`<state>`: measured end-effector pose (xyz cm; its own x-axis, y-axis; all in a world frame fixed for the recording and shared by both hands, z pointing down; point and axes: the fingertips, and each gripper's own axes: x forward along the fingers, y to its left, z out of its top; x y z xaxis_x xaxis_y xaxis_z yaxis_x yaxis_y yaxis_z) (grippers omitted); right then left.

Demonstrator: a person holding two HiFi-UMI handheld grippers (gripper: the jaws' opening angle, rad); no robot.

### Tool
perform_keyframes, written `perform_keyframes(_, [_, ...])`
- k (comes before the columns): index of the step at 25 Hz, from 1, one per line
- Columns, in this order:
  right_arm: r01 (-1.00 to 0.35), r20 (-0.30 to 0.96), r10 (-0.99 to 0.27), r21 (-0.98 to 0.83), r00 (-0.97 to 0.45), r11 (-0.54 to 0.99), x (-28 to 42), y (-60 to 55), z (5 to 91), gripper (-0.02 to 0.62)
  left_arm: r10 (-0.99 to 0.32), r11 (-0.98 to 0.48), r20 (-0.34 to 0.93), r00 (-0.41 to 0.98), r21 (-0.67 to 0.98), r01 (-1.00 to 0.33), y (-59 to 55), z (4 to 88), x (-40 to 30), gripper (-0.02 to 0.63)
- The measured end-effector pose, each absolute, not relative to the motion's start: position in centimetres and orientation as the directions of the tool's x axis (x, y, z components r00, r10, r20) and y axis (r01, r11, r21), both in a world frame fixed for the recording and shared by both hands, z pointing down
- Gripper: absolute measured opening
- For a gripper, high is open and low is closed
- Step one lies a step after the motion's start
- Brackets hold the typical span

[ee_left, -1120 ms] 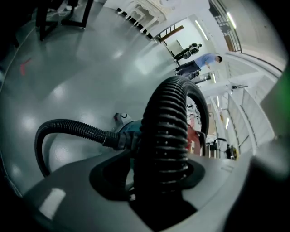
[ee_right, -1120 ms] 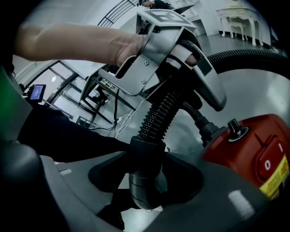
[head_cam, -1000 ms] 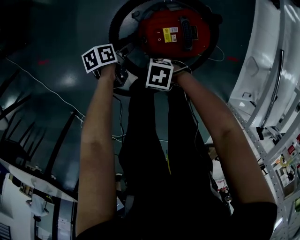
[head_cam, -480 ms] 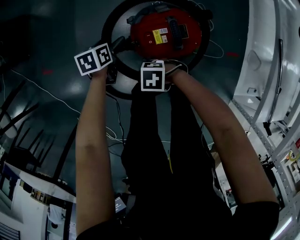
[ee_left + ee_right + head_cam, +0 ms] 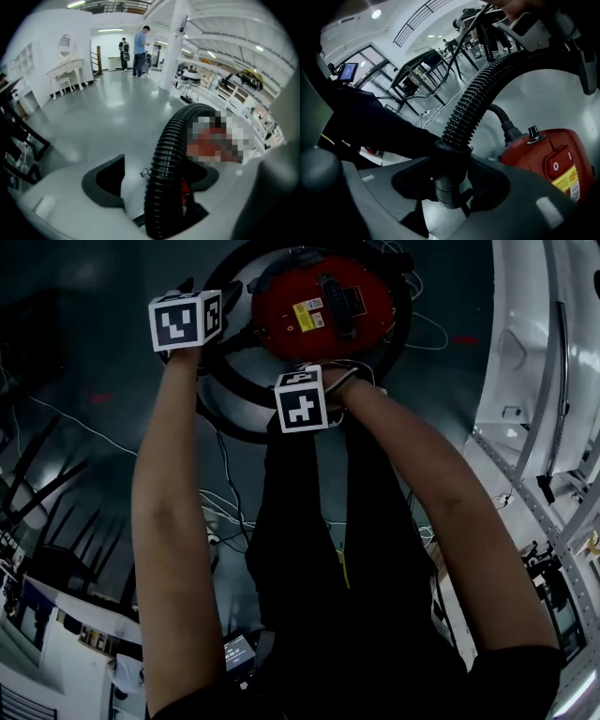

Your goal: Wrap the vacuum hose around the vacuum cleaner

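On the dark glossy floor (image 5: pixel 84 343), straight below the person, stands a red round vacuum cleaner (image 5: pixel 317 304) with a yellow label (image 5: pixel 307 315) on its top. A black ribbed vacuum hose (image 5: pixel 220 411) curves round the machine in a wide loop. In the head view it passes close along the cleaner's near and left sides.

The right tongs (image 5: pixel 450 180) sit beneath the nearer marker cube (image 5: pixel 301 401) and are closed on the hose's smooth black end cuff (image 5: pixel 447 168). In the right gripper view the cuff stands upright between the two dark pads, which press it from both sides. The ribbed length climbs out of the cuff and arches away to the upper right. Just beside it is the cleaner's red shell, which carries a red rocker switch (image 5: pixel 557 164) and a small black knob (image 5: pixel 533 131).

The left tongs (image 5: pixel 152 180) are further out, at the loop's left side, and stand wide apart. Their jaws have just been opening, then easing back a little. The hose runs up between them, nearer the right-hand pad, while the left-hand pad (image 5: pixel 105 180) stands clear of it, so nothing is clamped there.

Far across the hall in the left gripper view, a person in a blue shirt (image 5: pixel 140 44) stands upright.
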<state>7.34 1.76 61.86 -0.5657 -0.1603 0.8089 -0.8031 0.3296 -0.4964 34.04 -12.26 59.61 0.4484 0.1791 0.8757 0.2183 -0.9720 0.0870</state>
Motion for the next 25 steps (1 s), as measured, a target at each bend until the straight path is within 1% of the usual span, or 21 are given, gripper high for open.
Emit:
perform_keyframes(1, [-0.803, 0.806, -0.168, -0.498, -0.568, 0.327, 7.4, 1.8, 61.8, 0.244, 0.177, -0.963, 0.880, 0.441, 0.063, 0.262, -11.7, 59.5, 34.6, 0.354])
perform_keyframes(2, [-0.805, 0.804, -0.178, -0.498, -0.568, 0.323, 7.6, 1.7, 61.7, 0.244, 0.178, -0.953, 0.883, 0.435, 0.045, 0.298, -11.2, 59.5, 35.0, 0.308])
perform_keyframes(4, [-0.810, 0.799, -0.201, -0.497, -0.567, 0.312, 8.0, 1.6, 61.4, 0.244, 0.188, -0.942, 0.885, 0.425, 0.040, 0.332, -10.3, 59.5, 35.6, 0.193])
perform_keyframes(7, [-0.815, 0.797, -0.218, -0.492, -0.563, 0.307, 8.3, 1.9, 61.3, 0.245, 0.214, -0.948, 0.889, 0.404, 0.090, 0.305, -9.9, 59.7, 36.0, 0.190])
perform_keyframes(12, [-0.834, 0.806, -0.236, -0.485, -0.543, 0.262, 8.6, 3.9, 61.9, 0.249, 0.236, -0.964, 0.890, 0.389, 0.163, 0.211, -9.5, 59.7, 36.2, 0.190])
perform_keyframes(18, [-0.846, 0.815, -0.236, -0.483, -0.529, 0.226, 10.0, 6.0, 61.6, 0.249, 0.219, -0.976, 0.877, 0.427, 0.194, 0.101, -9.3, 59.6, 37.4, 0.190])
perform_keyframes(25, [-0.863, 0.813, -0.289, -0.468, -0.505, 0.191, 12.2, 6.6, 60.8, 0.249, 0.180, -0.982, 0.867, 0.464, 0.185, 0.035, -10.0, 58.4, 39.2, 0.190])
